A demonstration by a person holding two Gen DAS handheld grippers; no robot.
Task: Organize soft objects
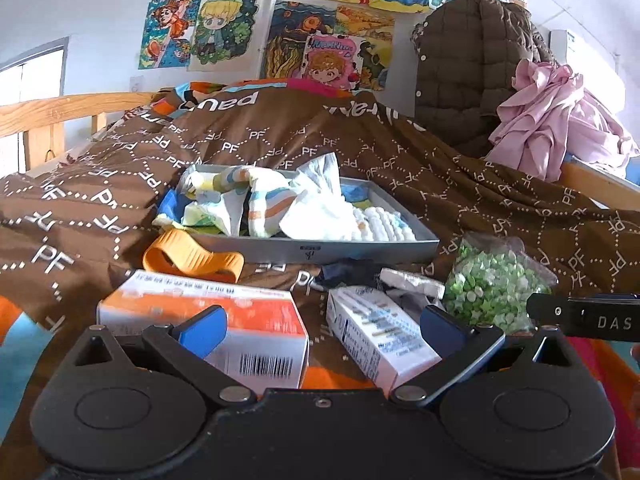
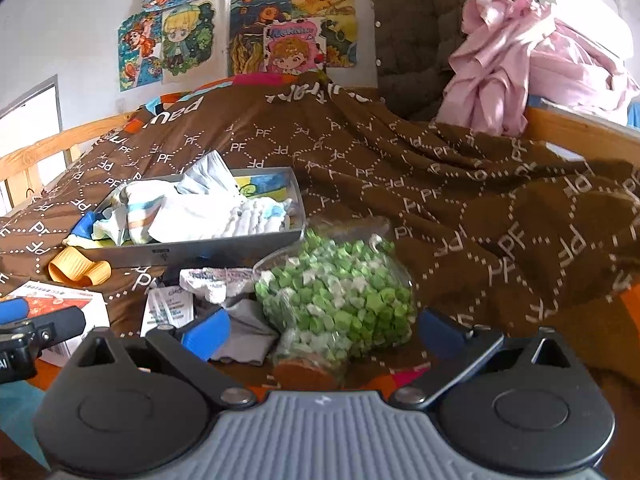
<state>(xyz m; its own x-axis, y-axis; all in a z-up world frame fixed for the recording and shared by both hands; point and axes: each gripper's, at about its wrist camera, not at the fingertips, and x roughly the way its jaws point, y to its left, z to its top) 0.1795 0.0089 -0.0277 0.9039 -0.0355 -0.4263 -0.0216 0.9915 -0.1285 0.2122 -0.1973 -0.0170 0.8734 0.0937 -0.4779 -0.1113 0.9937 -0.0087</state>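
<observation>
**Left wrist view: both my grippers wide apart over the cluttered bedspread**

Left wrist camera shows my left gripper (image 1: 320, 330) spread wide and holding nothing; its blue fingertips (image 1: 202, 330) hang above an orange-and-white carton (image 1: 208, 322) and a smaller white box (image 1: 380, 332), whose print is too blurred to read. Both boxes are partly hidden behind my gripper's black body.

Beyond them a shallow grey tray (image 1: 320, 246) sits on the brown PF-patterned blanket (image 1: 480, 192), holding the soft things: a striped cloth (image 1: 264, 200), a crumpled white fabric (image 1: 316, 204) and a ribbed white piece (image 1: 380, 222). They overlap so much that I cannot tell where one ends. An orange ribbed plastic piece (image 1: 188, 258) lies just beside the tray's near left corner. Something dark (image 1: 344, 272) lies in front of the tray; I cannot identify it.

From the right wrist camera, my right gripper (image 2: 324, 330) is likewise wide and empty, hovering over a clear bag of green paper stars (image 2: 340, 296). A grey cloth (image 2: 248, 336) beside the bag is partly covered by my left fingertip. A brown quilted jacket (image 2: 416, 40) and pink garment (image 2: 500, 68) are heaped at the far edge.
</observation>
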